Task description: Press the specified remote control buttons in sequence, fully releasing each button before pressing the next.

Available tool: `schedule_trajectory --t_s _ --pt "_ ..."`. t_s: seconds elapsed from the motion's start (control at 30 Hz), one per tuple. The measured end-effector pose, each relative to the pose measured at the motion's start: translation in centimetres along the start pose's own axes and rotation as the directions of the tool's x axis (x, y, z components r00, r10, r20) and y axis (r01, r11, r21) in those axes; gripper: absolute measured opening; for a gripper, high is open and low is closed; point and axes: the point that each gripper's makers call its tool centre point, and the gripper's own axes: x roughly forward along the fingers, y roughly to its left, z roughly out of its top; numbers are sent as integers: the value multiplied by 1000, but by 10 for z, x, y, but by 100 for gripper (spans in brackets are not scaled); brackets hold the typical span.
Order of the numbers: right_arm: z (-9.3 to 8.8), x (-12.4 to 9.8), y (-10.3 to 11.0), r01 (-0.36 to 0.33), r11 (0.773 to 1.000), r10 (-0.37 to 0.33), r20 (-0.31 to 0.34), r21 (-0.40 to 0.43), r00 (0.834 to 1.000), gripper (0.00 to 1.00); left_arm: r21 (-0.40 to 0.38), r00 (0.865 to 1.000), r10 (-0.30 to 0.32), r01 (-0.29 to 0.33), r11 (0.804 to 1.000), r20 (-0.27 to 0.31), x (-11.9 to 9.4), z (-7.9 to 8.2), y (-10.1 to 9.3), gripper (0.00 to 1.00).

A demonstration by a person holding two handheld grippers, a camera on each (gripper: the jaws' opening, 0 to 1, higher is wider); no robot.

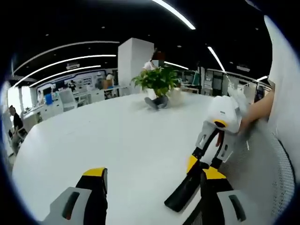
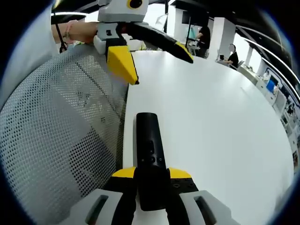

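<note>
A: Nearest first, right gripper view. What has the right gripper (image 2: 151, 180) got?

B: Its jaws are clamped on the near end of a black remote control (image 2: 149, 154). The remote juts forward from the jaws over the white table (image 2: 211, 122), buttons facing up, right along the table edge. Left of it is grey perforated mesh (image 2: 56, 136), looks like a chair back.

A: And further out in that view?

B: The left gripper (image 2: 159, 58) comes in from the top left, held by a hand (image 2: 77, 30) with a band at the wrist. Its yellow-tipped jaws stand wide apart, nothing between them. It hangs beyond the remote's far end, apart from it.

A: Left gripper view agree?

B: Yes. Own jaws low in the view, spread, only bare tabletop (image 1: 117, 140) between them. To the right, the right gripper (image 1: 197, 173) with the remote (image 1: 183, 192) in its jaws, dark end pointing down toward the table.

A: Far ground?

B: A potted green plant (image 1: 158, 82) at the table's far side, a person just behind it. Past that, a white pillar (image 1: 133, 61), office desks and ceiling light strips.
</note>
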Motion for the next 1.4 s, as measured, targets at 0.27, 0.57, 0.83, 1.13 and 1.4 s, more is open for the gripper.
schedule_trajectory --t_s 0.27,0.57,0.83,1.13,1.4 --pt "1 2 -1 23 999 -23 0 -41 1000 21 23 958 185 -195 981 221 -31 38 23 100" --pt "3 3 -1 26 999 -26 18 -25 1000 21 24 920 313 -328 944 235 -45 20 37 100" --pt "4 4 -4 31 999 -32 35 19 999 21 -201 841 393 -340 919 373 -73 29 51 100" --pt "5 4 -4 33 999 -33 21 29 999 21 -251 857 471 -419 873 209 -76 2 63 94" --pt "0 0 -7 29 998 -28 -18 47 999 21 -210 823 452 -402 891 345 -83 24 58 97"
